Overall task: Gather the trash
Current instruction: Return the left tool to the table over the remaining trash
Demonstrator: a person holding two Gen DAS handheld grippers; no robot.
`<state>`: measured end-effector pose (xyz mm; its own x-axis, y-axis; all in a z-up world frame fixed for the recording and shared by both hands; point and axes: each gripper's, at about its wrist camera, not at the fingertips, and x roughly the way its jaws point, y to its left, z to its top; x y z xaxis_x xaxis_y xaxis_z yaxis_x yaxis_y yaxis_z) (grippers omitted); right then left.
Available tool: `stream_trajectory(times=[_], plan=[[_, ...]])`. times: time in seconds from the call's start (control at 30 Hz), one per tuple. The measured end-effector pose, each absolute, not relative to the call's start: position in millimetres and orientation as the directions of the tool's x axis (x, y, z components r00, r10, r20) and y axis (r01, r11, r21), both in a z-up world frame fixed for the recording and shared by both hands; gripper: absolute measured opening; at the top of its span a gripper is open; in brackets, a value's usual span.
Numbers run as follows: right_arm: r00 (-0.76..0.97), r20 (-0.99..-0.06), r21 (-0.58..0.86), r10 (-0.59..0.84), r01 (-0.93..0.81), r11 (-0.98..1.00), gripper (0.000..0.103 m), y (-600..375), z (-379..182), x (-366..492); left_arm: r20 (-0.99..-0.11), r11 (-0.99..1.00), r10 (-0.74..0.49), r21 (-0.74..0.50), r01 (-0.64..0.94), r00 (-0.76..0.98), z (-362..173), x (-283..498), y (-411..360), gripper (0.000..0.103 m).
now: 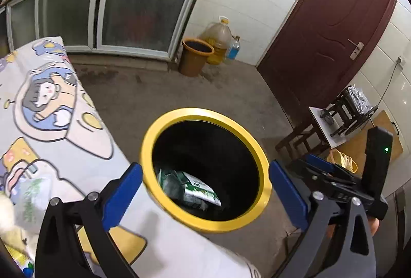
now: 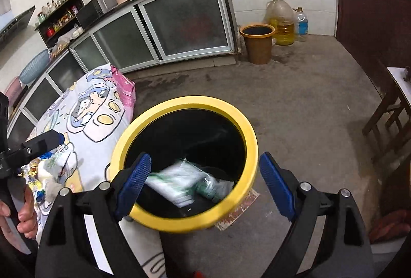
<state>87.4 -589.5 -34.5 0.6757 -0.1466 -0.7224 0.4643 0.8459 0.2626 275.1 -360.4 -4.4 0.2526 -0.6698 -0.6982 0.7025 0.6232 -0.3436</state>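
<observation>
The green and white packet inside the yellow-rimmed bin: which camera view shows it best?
The left wrist view: there the green and white packet lies sharp at the bottom of the yellow-rimmed bin. In the right wrist view it is smeared by motion blur.

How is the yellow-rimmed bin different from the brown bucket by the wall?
The yellow-rimmed bin stands next to the table with the cartoon cloth; the brown bucket stands far off by the wall, beside an oil jug. The bin has a bright yellow rim; the bucket is brown all over. The bin holds green-and-white packets; what is in the bucket cannot be seen. Both are round and open on top.
</observation>
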Motion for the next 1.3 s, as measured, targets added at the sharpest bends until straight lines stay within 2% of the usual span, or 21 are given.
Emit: stream_trajectory(times=[0.13,0.3,0.47,0.57,0.63,0.83,1.03,1.3], plan=[[0.708,-0.693,0.278,-0.138,0.439,0.854,0.084,-571,-23,69,-0.679,0.635,-0.681,-0.363,0.682,0.273,2,267,-328,0.095],[0.754,-0.65,0.272,-0.098,0.35,0.896,0.084,-533,-8,65,-0.66,0.678,-0.662,-0.326,0.659,0.354,11,255,-264,0.095],[0.784,-0.62,0.239,-0.039,0.236,0.942,0.084,-483,1,79,-0.635,0.767,-0.58,-0.214,0.604,0.511,27,242,-177,0.095],[0.795,-0.607,0.226,0.005,0.166,0.96,0.084,-458,7,90,-0.619,0.812,-0.536,-0.19,0.552,0.574,34,239,-120,0.095],[0.797,-0.602,0.214,0.045,0.108,0.971,0.084,-438,11,100,-0.615,0.856,-0.472,-0.149,0.495,0.632,35,238,-77,0.095],[0.762,-0.623,0.229,0.177,-0.039,0.973,0.084,-387,12,135,-0.639,0.934,-0.273,0.001,0.356,0.719,24,244,12,0.095],[0.694,-0.685,0.141,0.221,-0.171,0.975,0.084,-329,0,166,-0.666,0.947,-0.2,0.058,0.317,0.719,4,260,65,0.095],[0.631,-0.749,0.02,0.2,-0.28,0.96,0.075,-283,-21,190,-0.683,0.97,-0.184,-0.009,0.244,0.707,-14,287,94,0.095]])
